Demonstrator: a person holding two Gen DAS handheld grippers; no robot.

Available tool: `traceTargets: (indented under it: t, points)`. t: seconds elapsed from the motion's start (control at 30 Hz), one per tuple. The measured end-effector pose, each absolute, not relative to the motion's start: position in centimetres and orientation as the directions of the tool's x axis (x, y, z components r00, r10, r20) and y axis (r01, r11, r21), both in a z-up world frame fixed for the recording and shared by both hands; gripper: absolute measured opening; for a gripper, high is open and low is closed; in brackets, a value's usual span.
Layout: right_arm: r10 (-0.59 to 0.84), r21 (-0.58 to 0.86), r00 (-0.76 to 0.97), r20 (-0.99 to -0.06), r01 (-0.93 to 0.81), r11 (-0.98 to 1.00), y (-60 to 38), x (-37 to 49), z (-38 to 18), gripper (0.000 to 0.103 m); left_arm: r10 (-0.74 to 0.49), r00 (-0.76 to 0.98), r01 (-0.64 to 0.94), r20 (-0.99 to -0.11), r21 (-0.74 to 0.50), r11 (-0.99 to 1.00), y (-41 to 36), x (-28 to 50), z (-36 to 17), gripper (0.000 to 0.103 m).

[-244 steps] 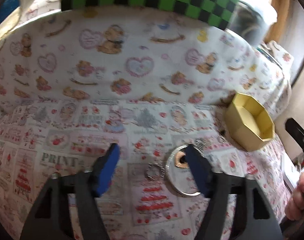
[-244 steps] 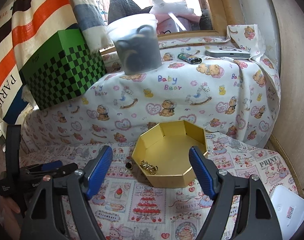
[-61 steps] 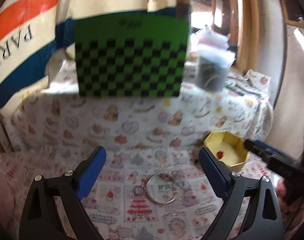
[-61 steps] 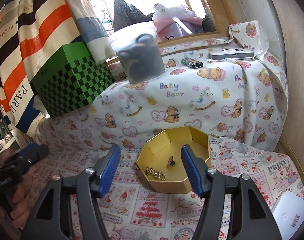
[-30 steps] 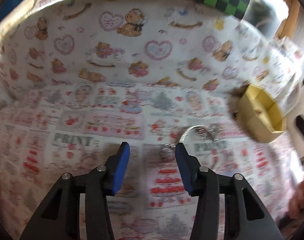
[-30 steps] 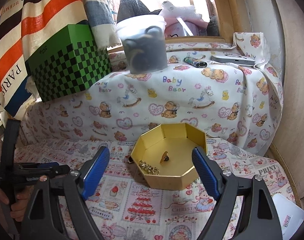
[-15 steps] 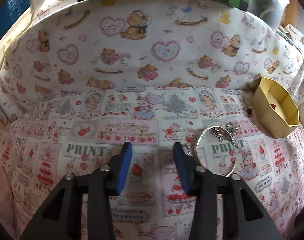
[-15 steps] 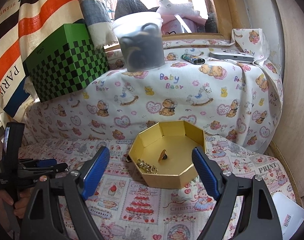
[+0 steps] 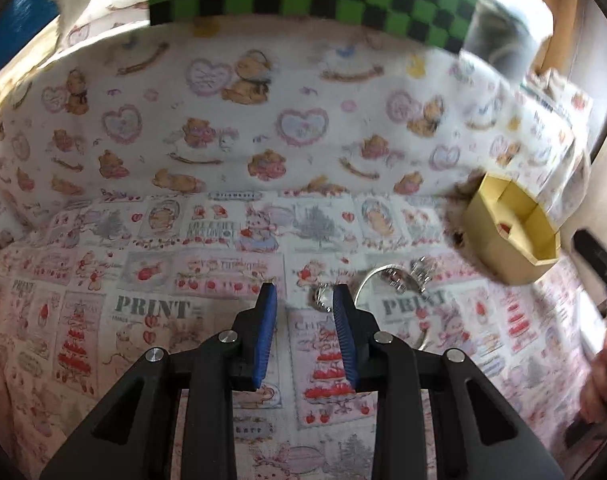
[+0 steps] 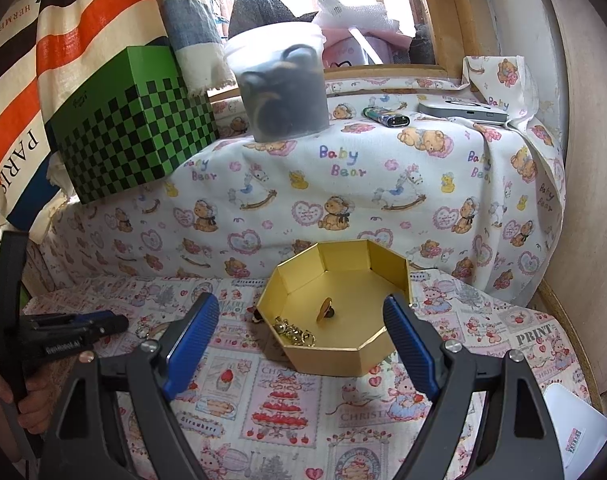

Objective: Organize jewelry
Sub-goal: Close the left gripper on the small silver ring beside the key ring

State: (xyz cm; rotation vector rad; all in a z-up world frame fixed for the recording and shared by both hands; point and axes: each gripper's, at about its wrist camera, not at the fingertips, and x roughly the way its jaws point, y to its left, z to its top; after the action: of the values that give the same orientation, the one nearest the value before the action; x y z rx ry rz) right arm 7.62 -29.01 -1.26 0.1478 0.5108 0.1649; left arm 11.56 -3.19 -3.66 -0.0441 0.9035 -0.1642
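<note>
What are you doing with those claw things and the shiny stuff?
A person is tidying jewelry into the gold box. A chain and an earring already lie inside. The left claw has just been closing over a small ring on the cloth, beside a big bangle, but nothing is pinched between its pads yet. The right claw hangs wide open in front of the box, holding nothing.

You are in a home: nursery cloth printed with bears (image 10: 383, 184) drapes a ledge below a wooden window frame (image 10: 435, 12), a striped towel (image 10: 35, 52) hangs at the ledge's left end, and a lighter (image 10: 386, 117) lies on the ledge.
</note>
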Motion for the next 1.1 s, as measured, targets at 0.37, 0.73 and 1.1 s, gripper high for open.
traceTargets:
  t: [0.37,0.73,1.1]
  points:
    - [0.188,0.189,0.858,-0.477,-0.109,0.976,-29.3,7.8,-1.3,0.083,-0.103,0.587,0.142,-0.803,-0.023,0.990,-5.2,11.8,-5.8,0.028]
    - [0.180,0.203,0.855,-0.486,-0.090,0.975,-29.8,8.0,-1.5,0.083,-0.137,0.599,0.169,-0.789,-0.044,0.985,-7.7,14.5,-6.7,0.026]
    - [0.214,0.194,0.856,-0.470,-0.137,0.971,-28.8,7.3,-1.1,0.083,-0.135,0.621,0.104,-0.772,-0.090,0.991,-3.8,12.3,-3.7,0.020]
